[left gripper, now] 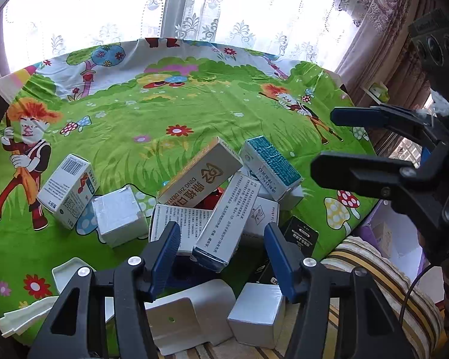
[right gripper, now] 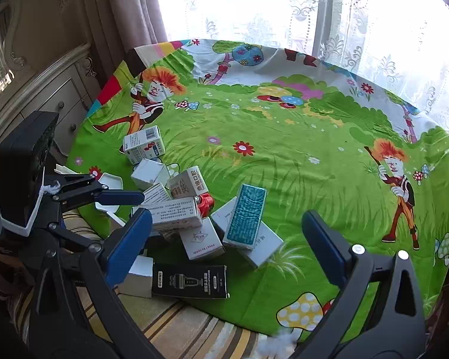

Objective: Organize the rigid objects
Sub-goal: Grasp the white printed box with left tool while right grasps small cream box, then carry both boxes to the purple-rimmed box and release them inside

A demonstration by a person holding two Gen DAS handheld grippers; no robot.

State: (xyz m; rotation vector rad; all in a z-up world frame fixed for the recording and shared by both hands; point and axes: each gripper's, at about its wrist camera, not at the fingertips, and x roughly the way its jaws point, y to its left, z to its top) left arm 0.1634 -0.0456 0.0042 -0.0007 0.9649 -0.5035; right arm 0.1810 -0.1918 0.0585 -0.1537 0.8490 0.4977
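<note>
A loose heap of small cardboard cartons lies at the near edge of a round table under a bright green cartoon-print cloth. The left gripper, black with blue pads, hangs just over the heap with its jaws about half open around the low end of a long white carton covered in fine print; the pads do not press on it. That carton slants upward against an orange-edged white carton with a large grey logo. Beside them a white carton with a teal textured face leans on other white boxes. A barcode-marked white carton stands apart to the left, with a plain silver-white box next to it. A flat black carton with a white line drawing lies at the cloth's edge, and 1 small red item peeks from within the heap. The right gripper is wide open and empty, hovering near the heap
</note>
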